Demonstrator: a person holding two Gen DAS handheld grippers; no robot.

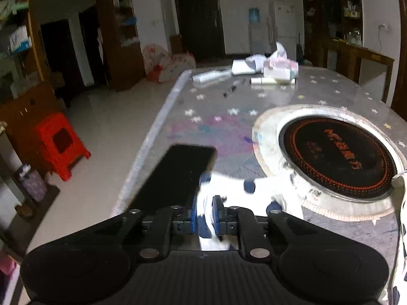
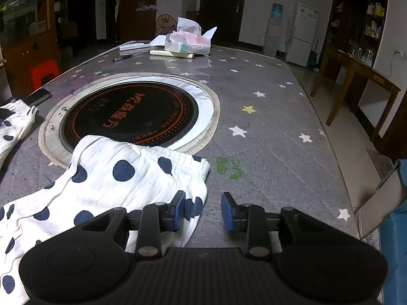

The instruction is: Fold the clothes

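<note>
— On the worktop (image 2: 267, 106), how far along is the folding?

— Barely begun. The spotted garment (image 2: 114, 178) lies spread and rumpled, its hem over the round cooker (image 2: 129, 114).

— And the claws?

— Left claw (image 1: 204, 214) is clamped on a bunch of cloth — blurred, probably the waistband. Right claw (image 2: 202, 212) stands apart, one pad touching the edge — no fold made yet.

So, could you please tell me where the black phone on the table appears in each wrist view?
Left wrist view: the black phone lies centre-left near the table's left edge, just ahead of the left tongs, which are shut on the polka-dot garment.
Right wrist view: the phone is small at the far left, beyond the garment's other end.
Shared landmark: the round black cooktop.
</note>
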